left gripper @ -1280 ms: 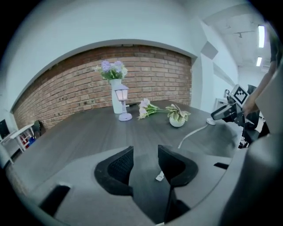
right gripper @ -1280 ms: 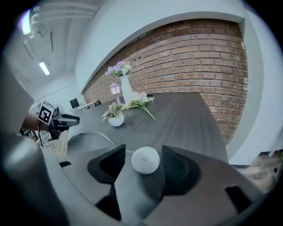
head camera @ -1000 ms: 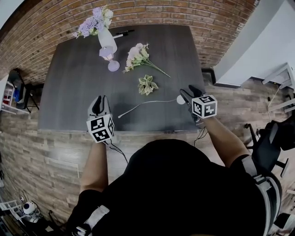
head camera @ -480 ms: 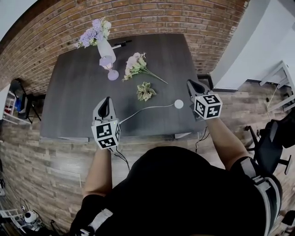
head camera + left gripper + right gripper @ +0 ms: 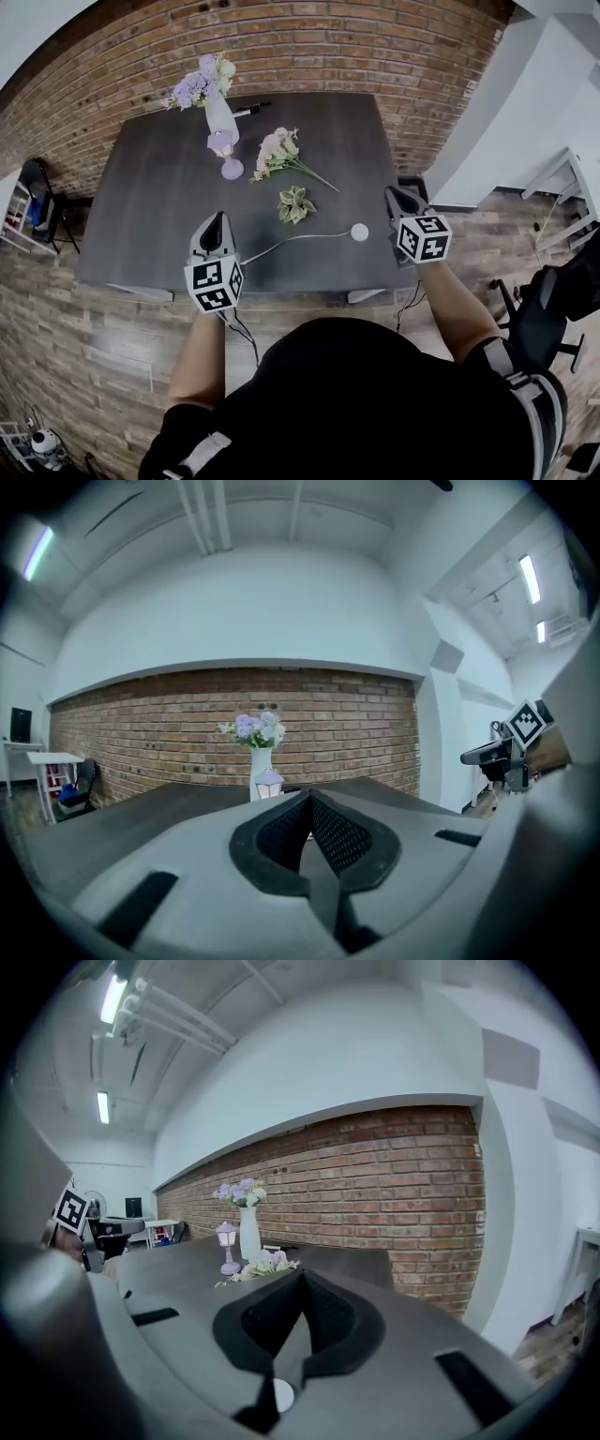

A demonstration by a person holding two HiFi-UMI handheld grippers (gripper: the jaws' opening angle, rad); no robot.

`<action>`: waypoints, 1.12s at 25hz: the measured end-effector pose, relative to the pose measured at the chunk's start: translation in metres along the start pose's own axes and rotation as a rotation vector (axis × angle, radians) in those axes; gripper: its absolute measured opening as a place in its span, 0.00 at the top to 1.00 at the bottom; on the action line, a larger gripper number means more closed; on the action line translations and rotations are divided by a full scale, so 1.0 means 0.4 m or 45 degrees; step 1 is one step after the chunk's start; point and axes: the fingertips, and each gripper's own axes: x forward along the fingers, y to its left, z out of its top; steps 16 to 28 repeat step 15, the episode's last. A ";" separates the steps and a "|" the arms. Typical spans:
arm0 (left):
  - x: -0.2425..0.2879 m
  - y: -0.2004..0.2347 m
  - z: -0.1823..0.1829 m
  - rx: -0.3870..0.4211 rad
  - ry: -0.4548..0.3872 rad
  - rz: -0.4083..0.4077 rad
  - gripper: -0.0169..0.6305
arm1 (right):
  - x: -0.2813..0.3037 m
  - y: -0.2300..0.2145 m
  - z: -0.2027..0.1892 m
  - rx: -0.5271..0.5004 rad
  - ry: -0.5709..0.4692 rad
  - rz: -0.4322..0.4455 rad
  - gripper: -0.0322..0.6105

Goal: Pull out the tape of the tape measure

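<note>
The tape measure's round white case (image 5: 359, 232) lies on the dark table (image 5: 159, 206), and its thin white tape (image 5: 291, 239) trails out to the left, towards the front edge. My left gripper (image 5: 216, 219) hangs just left of the tape's free end, shut and empty, apart from it. My right gripper (image 5: 393, 193) is to the right of the case, past the table's edge, also shut and empty. In the left gripper view the pads (image 5: 333, 829) meet with nothing between them. In the right gripper view the case (image 5: 282, 1395) shows below the closed jaws.
A white vase of lilac flowers (image 5: 217, 103) and a small lantern (image 5: 225, 155) stand at the back of the table. A loose flower bunch (image 5: 278, 152) and a green sprig (image 5: 296, 203) lie mid-table. Behind is a brick wall (image 5: 309, 47); a black chair (image 5: 553, 309) is at the right.
Both grippers have drawn back from the tape measure: the right one left the case and moved right, off the table's edge. The tape stays pulled out on the table.
</note>
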 end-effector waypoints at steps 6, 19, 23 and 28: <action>0.008 -0.005 0.009 0.008 0.003 -0.017 0.96 | 0.006 0.000 0.017 0.011 -0.011 -0.003 0.96; 0.019 -0.004 0.013 -0.035 0.024 -0.046 0.96 | 0.007 0.013 0.015 -0.008 -0.007 0.024 0.96; 0.019 -0.004 0.013 -0.035 0.024 -0.046 0.96 | 0.007 0.013 0.015 -0.008 -0.007 0.024 0.96; 0.019 -0.004 0.013 -0.035 0.024 -0.046 0.96 | 0.007 0.013 0.015 -0.008 -0.007 0.024 0.96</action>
